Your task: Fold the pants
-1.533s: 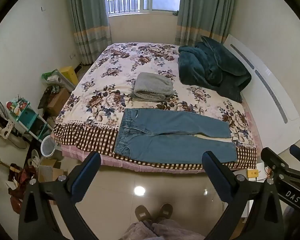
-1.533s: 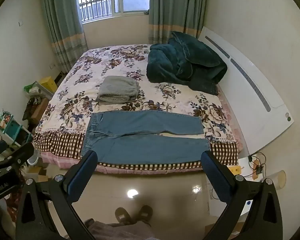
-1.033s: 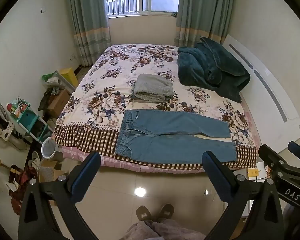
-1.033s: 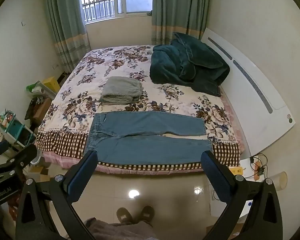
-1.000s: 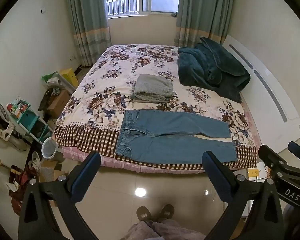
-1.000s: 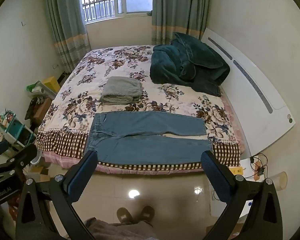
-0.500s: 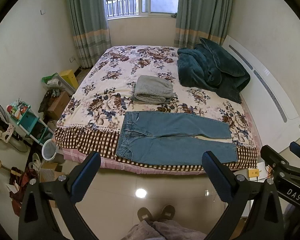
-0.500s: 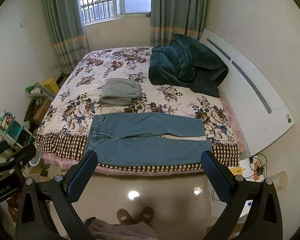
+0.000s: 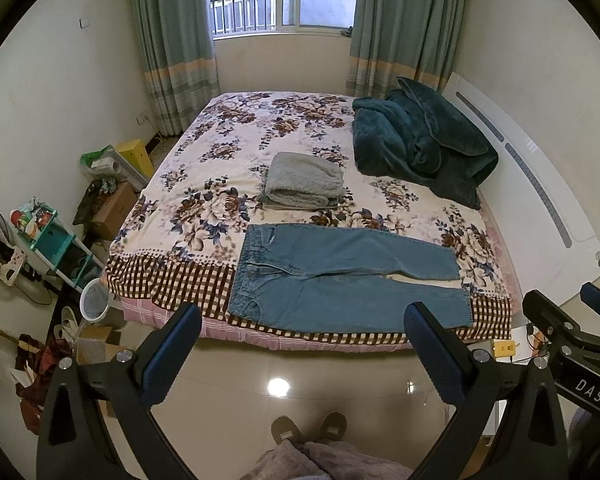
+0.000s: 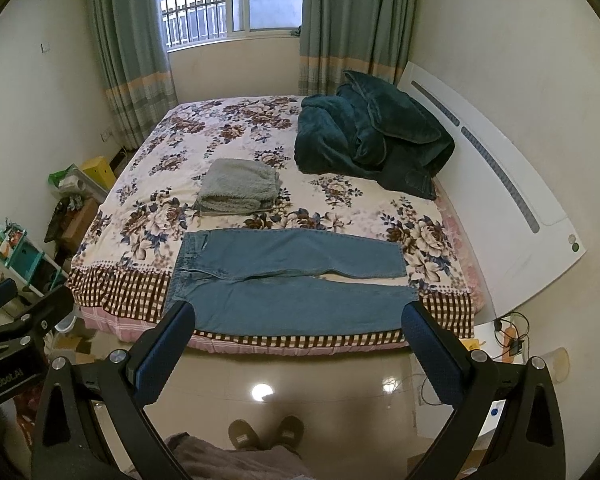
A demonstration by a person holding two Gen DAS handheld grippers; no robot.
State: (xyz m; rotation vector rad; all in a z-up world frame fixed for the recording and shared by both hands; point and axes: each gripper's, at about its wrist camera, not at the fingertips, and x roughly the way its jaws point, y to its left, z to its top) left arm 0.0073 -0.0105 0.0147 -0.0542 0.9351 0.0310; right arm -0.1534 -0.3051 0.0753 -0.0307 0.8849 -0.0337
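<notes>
A pair of blue jeans (image 9: 340, 276) lies flat and unfolded along the near edge of the floral bed (image 9: 204, 208), waistband to the left, legs to the right. It also shows in the right wrist view (image 10: 288, 280). My left gripper (image 9: 300, 344) is open and empty, held well back from the bed above the floor. My right gripper (image 10: 296, 340) is open and empty, also back from the bed. The right gripper shows at the right edge of the left wrist view (image 9: 568, 328).
A folded grey towel (image 9: 304, 180) lies behind the jeans. A dark green blanket (image 9: 420, 148) is piled at the head end by the white headboard (image 9: 540, 200). Boxes, a teal shelf (image 9: 56, 248) and clutter line the floor at left. My slippers (image 9: 308, 428) stand on shiny tile.
Both grippers have risen slightly and tilted, so the bed sits a little lower and farther in view. The jeans have not moved.
</notes>
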